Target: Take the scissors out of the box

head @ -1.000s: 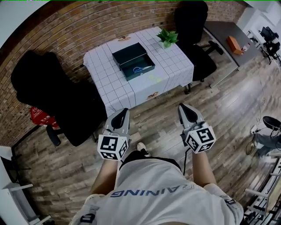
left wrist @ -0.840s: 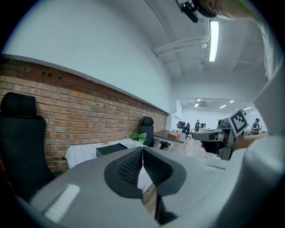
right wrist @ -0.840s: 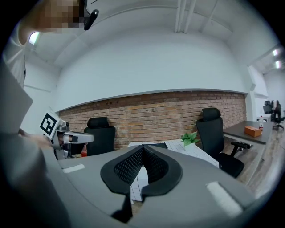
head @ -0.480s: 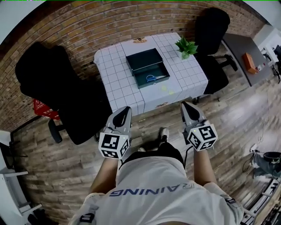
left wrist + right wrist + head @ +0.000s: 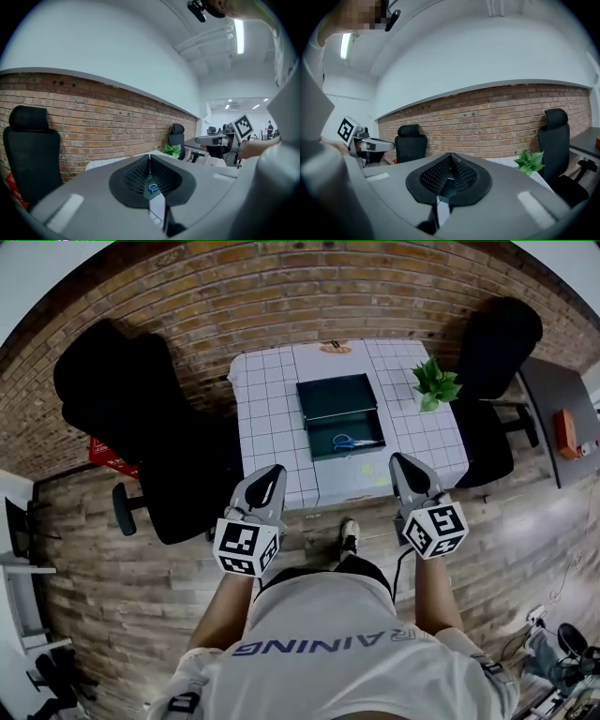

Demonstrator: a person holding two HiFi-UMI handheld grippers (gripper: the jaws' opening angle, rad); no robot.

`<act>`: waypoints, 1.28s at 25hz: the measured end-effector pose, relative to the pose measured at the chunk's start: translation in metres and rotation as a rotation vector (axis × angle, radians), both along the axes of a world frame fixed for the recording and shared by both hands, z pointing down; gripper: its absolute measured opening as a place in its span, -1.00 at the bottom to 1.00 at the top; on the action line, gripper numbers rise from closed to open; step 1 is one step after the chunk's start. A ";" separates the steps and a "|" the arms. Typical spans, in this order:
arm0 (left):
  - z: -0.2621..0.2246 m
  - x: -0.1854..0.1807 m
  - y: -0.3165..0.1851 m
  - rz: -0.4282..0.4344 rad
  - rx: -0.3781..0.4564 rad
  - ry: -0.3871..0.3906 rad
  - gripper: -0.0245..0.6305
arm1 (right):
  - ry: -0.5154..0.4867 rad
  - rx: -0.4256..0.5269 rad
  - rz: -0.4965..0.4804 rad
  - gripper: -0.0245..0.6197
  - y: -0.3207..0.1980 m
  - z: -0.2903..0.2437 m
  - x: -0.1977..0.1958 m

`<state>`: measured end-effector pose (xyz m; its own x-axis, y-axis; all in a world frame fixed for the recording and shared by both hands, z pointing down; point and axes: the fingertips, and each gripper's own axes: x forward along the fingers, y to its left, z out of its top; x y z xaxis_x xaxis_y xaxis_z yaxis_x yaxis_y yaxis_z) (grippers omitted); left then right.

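Left claw (image 5: 274, 470) and right claw (image 5: 398, 459) are pressed together, empty, in front of the bench (image 5: 267, 427). The scissors (image 5: 345, 442) lie inside the open box (image 5: 321, 441); spread 1 claw before reaching in.

We stand before the desk (image 5: 272, 427). The box (image 5: 309, 439) sits on the middle of it, and the scissors (image 5: 345, 442) lie in the box, at its near end. The plant (image 5: 434, 385) is on the desk, right of the box. One chair (image 5: 141, 427) is left of the desk, another chair (image 5: 497, 362) right. The wall (image 5: 281, 296) is behind.
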<state>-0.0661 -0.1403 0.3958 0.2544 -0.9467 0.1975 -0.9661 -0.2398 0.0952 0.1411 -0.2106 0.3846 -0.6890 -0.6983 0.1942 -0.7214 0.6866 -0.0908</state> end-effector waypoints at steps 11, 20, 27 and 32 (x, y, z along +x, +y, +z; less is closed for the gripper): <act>0.003 0.022 -0.099 -0.128 -0.036 -0.019 -0.92 | 0.019 -0.045 -0.127 -0.88 -0.120 0.019 0.017; 0.021 0.021 -0.147 -0.272 -0.082 0.012 -0.92 | 0.030 -0.061 -0.277 -0.87 -0.190 0.030 0.003; 0.034 0.010 -0.147 -0.290 -0.109 0.040 -0.92 | 0.102 -0.058 -0.365 -0.53 -0.194 0.035 -0.031; 0.038 -0.006 -0.144 -0.267 -0.109 0.044 -0.92 | 0.176 -0.024 -0.375 -0.36 -0.187 0.033 -0.050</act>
